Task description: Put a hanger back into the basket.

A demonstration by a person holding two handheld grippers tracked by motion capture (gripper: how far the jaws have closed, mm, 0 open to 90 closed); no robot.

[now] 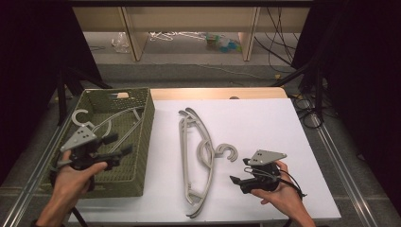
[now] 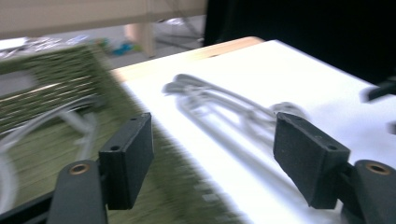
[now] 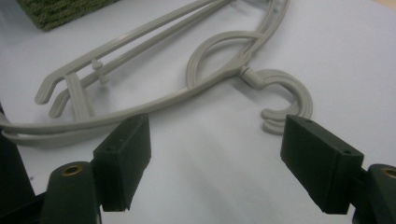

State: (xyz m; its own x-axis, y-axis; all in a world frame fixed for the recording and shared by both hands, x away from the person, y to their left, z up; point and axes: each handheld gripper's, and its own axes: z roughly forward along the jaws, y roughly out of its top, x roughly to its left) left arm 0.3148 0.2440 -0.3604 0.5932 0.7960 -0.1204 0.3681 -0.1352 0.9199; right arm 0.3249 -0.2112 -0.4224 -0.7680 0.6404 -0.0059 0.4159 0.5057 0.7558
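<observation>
A green perforated basket (image 1: 150, 118) stands at the table's left, with a grey plastic hanger (image 1: 118, 116) lying inside it. More grey hangers (image 1: 201, 151) lie stacked on the white sheet in the middle, hooks (image 1: 228, 152) pointing right. My left gripper (image 1: 119, 144) hovers over the basket's near half, open with nothing between its jaws; in the left gripper view (image 2: 215, 158) the blurred basket (image 2: 46, 79) and stacked hangers (image 2: 219, 105) lie ahead. My right gripper (image 1: 240, 170) rests low just right of the hooks, open and empty. The right gripper view (image 3: 215, 158) faces the hangers (image 3: 187, 91) and their hooks (image 3: 289, 93).
The white sheet (image 1: 265, 123) covers the table, and a wooden strip (image 1: 213, 93) shows at its far edge. Bare sheet lies to the right of the hangers. Beyond the table are wooden shelf legs (image 1: 135, 38) with floor clutter, and cables (image 1: 307, 109) hang at the right.
</observation>
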